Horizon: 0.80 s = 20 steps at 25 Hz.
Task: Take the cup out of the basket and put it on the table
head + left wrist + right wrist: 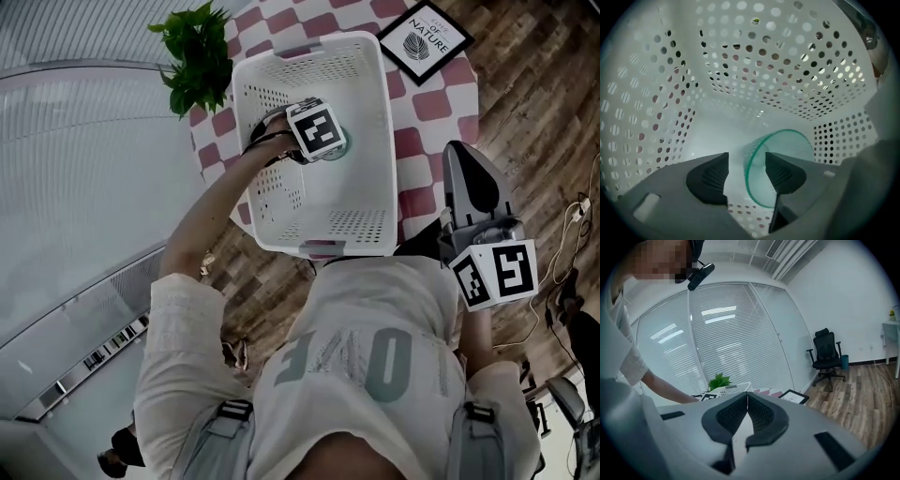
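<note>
A clear green cup [787,152] lies on its side on the floor of the white perforated basket [754,70], mouth turned towards the camera. My left gripper [746,161] is down inside the basket with its jaws open. The cup's near rim stands between the pads; the left pad is clear of it. From the head view, the left gripper [314,129] hovers over the cup [337,145] in the basket [375,103], which stands on the checkered table [436,103]. My right gripper [464,159] is held beside the table, shut and empty, and in its own view [747,397] it points away into the room.
A green potted plant [199,52] stands at the table's far left beside the basket. A framed print [424,36] lies at the far right corner. An office chair [827,355] stands on the wooden floor by the glass wall with blinds.
</note>
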Available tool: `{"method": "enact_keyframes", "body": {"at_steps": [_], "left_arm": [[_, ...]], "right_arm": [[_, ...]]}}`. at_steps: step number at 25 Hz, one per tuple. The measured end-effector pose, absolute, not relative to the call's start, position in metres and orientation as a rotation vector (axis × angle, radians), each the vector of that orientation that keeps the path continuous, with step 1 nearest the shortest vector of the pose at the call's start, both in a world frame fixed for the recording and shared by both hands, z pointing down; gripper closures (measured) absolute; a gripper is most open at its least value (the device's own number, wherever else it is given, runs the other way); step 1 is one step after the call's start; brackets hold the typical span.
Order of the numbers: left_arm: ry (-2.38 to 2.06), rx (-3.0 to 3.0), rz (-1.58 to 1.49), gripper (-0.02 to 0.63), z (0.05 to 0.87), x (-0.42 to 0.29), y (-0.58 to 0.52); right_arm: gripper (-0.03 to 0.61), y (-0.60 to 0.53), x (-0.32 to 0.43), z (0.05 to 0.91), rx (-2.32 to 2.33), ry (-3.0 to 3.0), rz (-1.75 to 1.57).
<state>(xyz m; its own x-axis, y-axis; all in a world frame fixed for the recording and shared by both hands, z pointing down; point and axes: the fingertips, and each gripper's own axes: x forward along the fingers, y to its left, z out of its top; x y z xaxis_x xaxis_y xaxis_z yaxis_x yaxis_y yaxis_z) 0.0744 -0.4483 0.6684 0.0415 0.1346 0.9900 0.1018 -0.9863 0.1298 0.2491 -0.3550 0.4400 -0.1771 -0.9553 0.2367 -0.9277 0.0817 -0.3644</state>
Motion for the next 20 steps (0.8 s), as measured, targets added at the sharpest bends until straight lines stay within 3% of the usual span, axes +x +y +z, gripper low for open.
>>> {"method": "enact_keyframes", "body": {"at_steps": [14,20], "left_arm": [[0.205,2.124,2.191,0.412,0.696,0.062,-0.453],[0.204,2.123,2.197,0.558,0.696,0.063,-0.449]], "right_arm": [[0.568,-0.362,0.264,0.454,-2.015,2.215,-0.715],[0.568,-0.363,0.263,0.453,-2.011,2.220,-0.711]]}}
